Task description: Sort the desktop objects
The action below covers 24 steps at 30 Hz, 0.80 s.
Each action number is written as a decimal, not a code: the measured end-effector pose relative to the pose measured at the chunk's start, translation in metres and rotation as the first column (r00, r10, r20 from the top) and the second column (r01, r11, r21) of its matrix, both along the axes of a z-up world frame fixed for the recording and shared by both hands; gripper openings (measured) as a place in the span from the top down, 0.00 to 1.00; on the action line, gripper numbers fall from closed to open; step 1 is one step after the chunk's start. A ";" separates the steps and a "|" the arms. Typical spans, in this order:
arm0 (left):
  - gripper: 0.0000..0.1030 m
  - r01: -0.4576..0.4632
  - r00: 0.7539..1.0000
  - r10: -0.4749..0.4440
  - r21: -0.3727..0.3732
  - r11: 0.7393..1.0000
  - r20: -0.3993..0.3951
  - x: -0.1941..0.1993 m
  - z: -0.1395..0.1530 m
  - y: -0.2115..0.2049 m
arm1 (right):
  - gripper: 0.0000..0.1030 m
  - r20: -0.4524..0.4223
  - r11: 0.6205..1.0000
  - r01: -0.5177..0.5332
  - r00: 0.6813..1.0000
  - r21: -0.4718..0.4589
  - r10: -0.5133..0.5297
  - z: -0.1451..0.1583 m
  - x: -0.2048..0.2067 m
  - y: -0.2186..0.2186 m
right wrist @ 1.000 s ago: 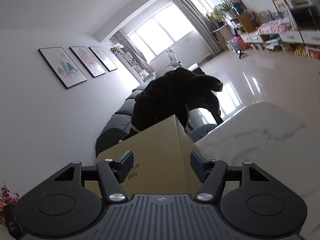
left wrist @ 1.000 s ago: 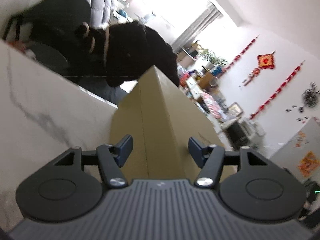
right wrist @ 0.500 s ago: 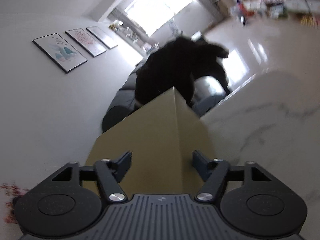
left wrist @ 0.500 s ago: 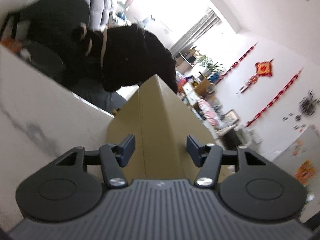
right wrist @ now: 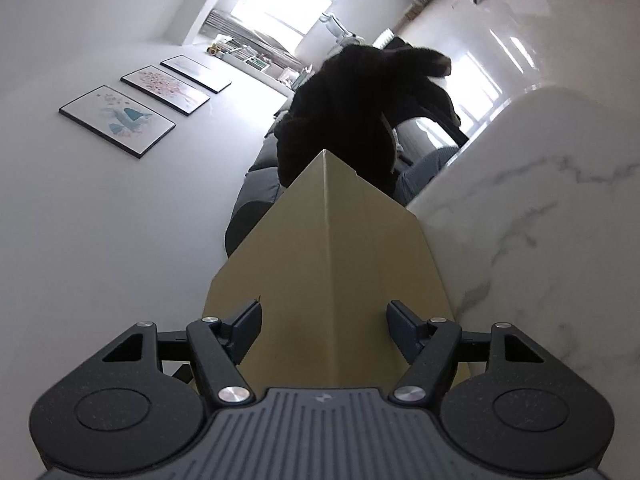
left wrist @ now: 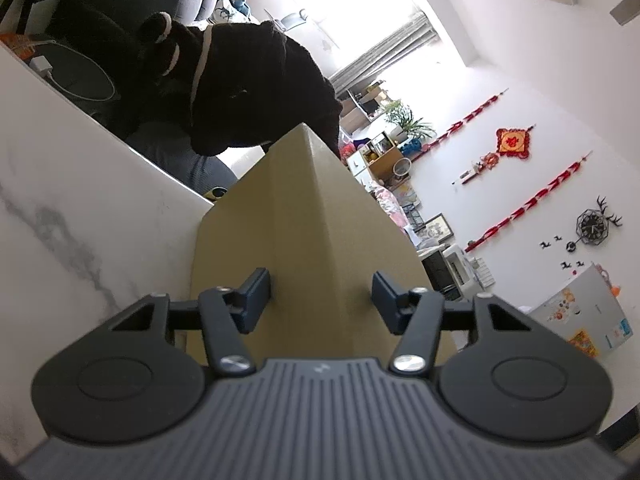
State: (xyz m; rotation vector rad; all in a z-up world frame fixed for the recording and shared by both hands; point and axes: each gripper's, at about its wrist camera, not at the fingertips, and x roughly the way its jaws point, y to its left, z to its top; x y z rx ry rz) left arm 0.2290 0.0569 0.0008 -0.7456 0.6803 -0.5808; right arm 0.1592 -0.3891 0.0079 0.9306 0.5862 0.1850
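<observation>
Your two claws straddle one cardboard box, a corner edge between each pair of fingers.

Your left claw (left wrist: 320,294) has just been closing, with the box's (left wrist: 304,240) corner ridge between its fingers; whether the pads press the cardboard I cannot tell from this view. Your right claw (right wrist: 323,320) has its fingers spread either side of another corner of the same box (right wrist: 332,264), and here too contact is unclear. The box rests on the white marbled surface (left wrist: 80,200), which runs past it on one side in each view. Beyond the far end of the box, a person in black (left wrist: 248,88) bends over the surface.
</observation>
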 end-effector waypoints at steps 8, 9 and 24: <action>0.45 -0.021 0.999 0.022 0.026 0.999 -0.041 0.008 -0.005 -0.005 | 0.31 -0.058 0.999 0.007 0.998 -0.054 -0.010 0.006 0.007 0.005; 0.45 -0.020 0.999 0.022 0.034 0.999 -0.040 0.008 -0.006 -0.005 | 0.31 -0.065 0.998 0.010 0.998 -0.054 -0.014 0.004 0.007 0.005; 0.24 -0.101 0.982 0.056 0.249 0.963 0.178 -0.004 0.049 -0.032 | 0.19 0.085 0.925 0.098 0.994 -0.368 -0.072 0.035 -0.001 0.042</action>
